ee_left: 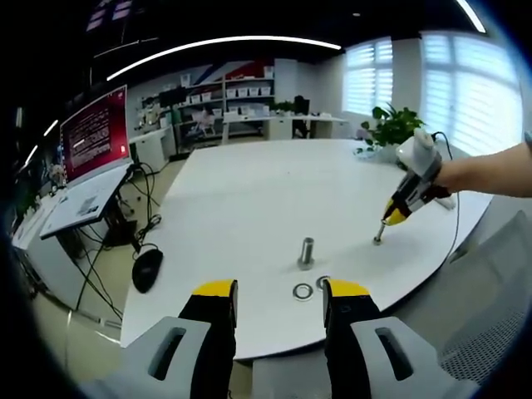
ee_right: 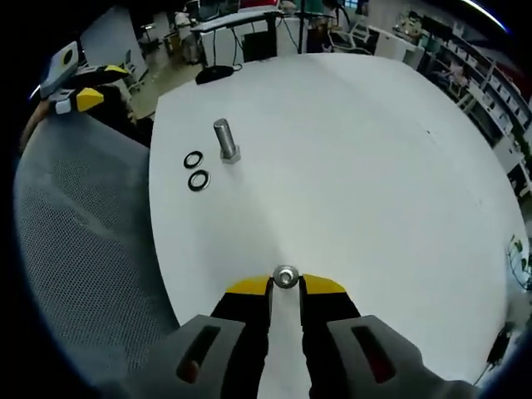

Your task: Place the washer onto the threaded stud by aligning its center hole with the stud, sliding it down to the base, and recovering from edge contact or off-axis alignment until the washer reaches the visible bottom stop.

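Observation:
A threaded stud (ee_left: 307, 252) stands upright on the white table (ee_left: 249, 199). Two washers (ee_left: 302, 292) (ee_left: 322, 283) lie flat beside it, just ahead of my left gripper (ee_left: 281, 289), which is open and holds nothing. In the right gripper view the same stud (ee_right: 224, 139) and washers (ee_right: 193, 159) (ee_right: 199, 179) lie far off to the upper left. My right gripper (ee_right: 285, 285) points down at the table, jaws nearly together around the top of a small second stud (ee_right: 285, 277). From the left gripper view, that right gripper (ee_left: 387, 221) hovers over the small stud (ee_left: 379, 237), held by a person's arm (ee_left: 490, 170).
A grey mesh chair (ee_right: 75, 249) stands against the table's near edge. A computer mouse (ee_left: 146, 268) and cables sit left of the table, near a desk with a red screen (ee_left: 96, 133). A potted plant (ee_left: 391, 129) stands at the far right edge.

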